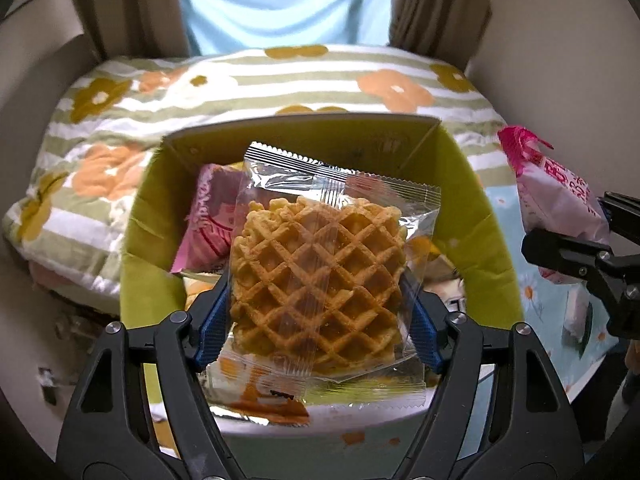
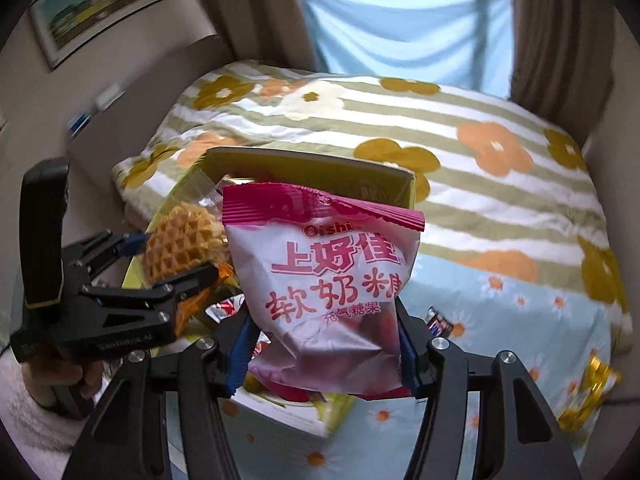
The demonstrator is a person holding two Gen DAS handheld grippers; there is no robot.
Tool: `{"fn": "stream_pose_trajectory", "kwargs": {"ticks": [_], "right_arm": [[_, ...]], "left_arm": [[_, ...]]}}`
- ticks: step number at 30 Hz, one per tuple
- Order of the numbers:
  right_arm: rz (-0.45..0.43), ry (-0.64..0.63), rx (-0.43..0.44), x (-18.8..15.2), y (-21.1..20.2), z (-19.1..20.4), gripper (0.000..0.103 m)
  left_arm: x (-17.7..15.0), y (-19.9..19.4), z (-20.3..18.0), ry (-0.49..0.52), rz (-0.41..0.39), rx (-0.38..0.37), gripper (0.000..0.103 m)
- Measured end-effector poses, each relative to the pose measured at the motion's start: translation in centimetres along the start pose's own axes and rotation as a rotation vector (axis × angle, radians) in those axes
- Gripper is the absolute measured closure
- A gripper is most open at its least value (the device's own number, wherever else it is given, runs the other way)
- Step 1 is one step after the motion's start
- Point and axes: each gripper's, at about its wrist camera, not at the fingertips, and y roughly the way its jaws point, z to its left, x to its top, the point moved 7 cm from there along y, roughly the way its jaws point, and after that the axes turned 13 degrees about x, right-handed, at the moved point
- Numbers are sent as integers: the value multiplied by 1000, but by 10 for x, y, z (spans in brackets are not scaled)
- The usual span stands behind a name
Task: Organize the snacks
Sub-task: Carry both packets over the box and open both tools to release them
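Observation:
A clear packet holding a golden waffle (image 1: 316, 248) hangs over the open green box (image 1: 480, 216). My left gripper (image 1: 316, 296) is shut on it, blue pads against the wrapper's two sides. The right wrist view shows the same waffle (image 2: 180, 236) in the left gripper (image 2: 176, 256), over the box's left part. My right gripper (image 2: 324, 340) is shut on a pink and white marshmallow bag (image 2: 332, 272), held upright just in front of the box's far wall (image 2: 312, 168). From the left wrist, that bag (image 1: 556, 196) and the right gripper (image 1: 588, 228) sit right of the box.
The box stands on a light blue flowered cloth (image 2: 500, 360) on a bed with a striped floral quilt (image 2: 440, 120). A pink packet (image 1: 208, 220) lies inside the box. A gold wrapper (image 2: 592, 384) and a small dark packet (image 2: 438, 322) lie on the cloth at the right. Curtains hang behind.

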Motion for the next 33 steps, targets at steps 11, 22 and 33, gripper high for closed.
{"fn": "stream_pose_trajectory", "kwargs": {"ticks": [11,22,33], "right_arm": [[-1,154,-22,-13,14,8,48],[-38,144,7,-12,25,21,2],[-95,75,-31,-20,7,28,1]], "left_arm": [[-14,-2,14,57,2,-39,0],[-25,-17,39,12,-4,13,0],[-38,-10,41,-10,5,-19,0]]}}
